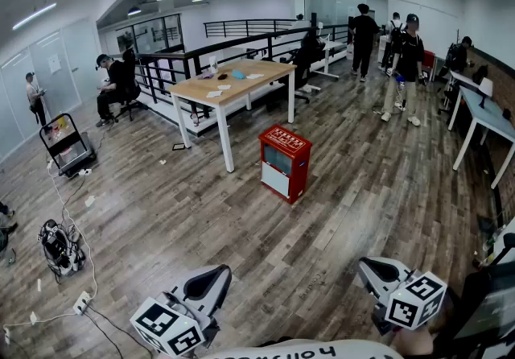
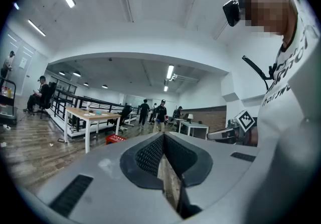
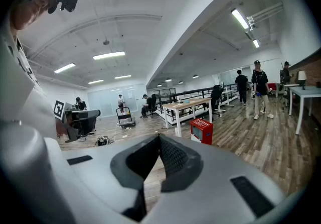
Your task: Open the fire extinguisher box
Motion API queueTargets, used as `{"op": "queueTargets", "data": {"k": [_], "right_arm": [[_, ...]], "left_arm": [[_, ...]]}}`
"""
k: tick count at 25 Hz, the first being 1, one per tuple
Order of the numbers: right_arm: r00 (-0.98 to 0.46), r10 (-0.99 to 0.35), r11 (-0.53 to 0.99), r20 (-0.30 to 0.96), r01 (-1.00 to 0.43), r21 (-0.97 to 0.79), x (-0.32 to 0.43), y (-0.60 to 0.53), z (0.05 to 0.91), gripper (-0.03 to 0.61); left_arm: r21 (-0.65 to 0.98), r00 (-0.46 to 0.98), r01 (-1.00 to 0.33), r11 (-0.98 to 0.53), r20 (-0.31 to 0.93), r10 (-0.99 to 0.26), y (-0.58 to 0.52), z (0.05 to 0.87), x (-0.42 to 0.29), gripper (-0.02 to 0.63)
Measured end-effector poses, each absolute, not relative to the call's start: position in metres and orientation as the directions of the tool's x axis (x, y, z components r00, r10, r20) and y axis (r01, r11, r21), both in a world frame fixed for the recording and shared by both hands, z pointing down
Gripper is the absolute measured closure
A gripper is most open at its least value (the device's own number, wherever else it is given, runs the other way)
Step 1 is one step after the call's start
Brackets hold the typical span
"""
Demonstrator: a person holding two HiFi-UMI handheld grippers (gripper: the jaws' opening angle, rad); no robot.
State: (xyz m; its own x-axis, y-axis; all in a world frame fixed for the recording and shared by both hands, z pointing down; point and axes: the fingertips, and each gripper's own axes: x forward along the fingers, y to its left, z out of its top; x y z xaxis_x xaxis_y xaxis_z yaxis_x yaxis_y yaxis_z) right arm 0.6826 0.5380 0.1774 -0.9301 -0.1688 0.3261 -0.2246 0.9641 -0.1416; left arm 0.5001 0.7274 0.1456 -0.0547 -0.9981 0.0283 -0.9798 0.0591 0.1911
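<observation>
My left gripper (image 1: 211, 275) and right gripper (image 1: 375, 267) sit at the bottom edge, jaws pinched together on nothing. Fire extinguisher box (image 1: 285, 162) stands mid-frame, well apart, not opened yet. Guess I need to walk over first.

Right hand-held gripper (image 3: 159, 140) jaws together, empty; red fire extinguisher box (image 3: 201, 130) well ahead, near table (image 3: 190, 103).

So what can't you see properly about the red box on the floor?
- Head view: the words on top of the red box are too small to read.
- Head view: its front window is too small to show what's inside.
- Left gripper view: the left gripper hides all but the box's top.
- Any view: latch or handle too small to find.
</observation>
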Motion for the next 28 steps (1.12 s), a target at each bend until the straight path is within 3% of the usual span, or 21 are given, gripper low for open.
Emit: {"op": "queueTargets", "data": {"k": [28], "right_arm": [[-0.925,-0.21,0.943,0.315,-0.277,-0.185,0.64,0.551,0.2,0.568]], "left_arm": [[0.22,-0.015,-0.975,0.027,0.056,-0.998,0.737,0.176,0.442,0.607]]}}
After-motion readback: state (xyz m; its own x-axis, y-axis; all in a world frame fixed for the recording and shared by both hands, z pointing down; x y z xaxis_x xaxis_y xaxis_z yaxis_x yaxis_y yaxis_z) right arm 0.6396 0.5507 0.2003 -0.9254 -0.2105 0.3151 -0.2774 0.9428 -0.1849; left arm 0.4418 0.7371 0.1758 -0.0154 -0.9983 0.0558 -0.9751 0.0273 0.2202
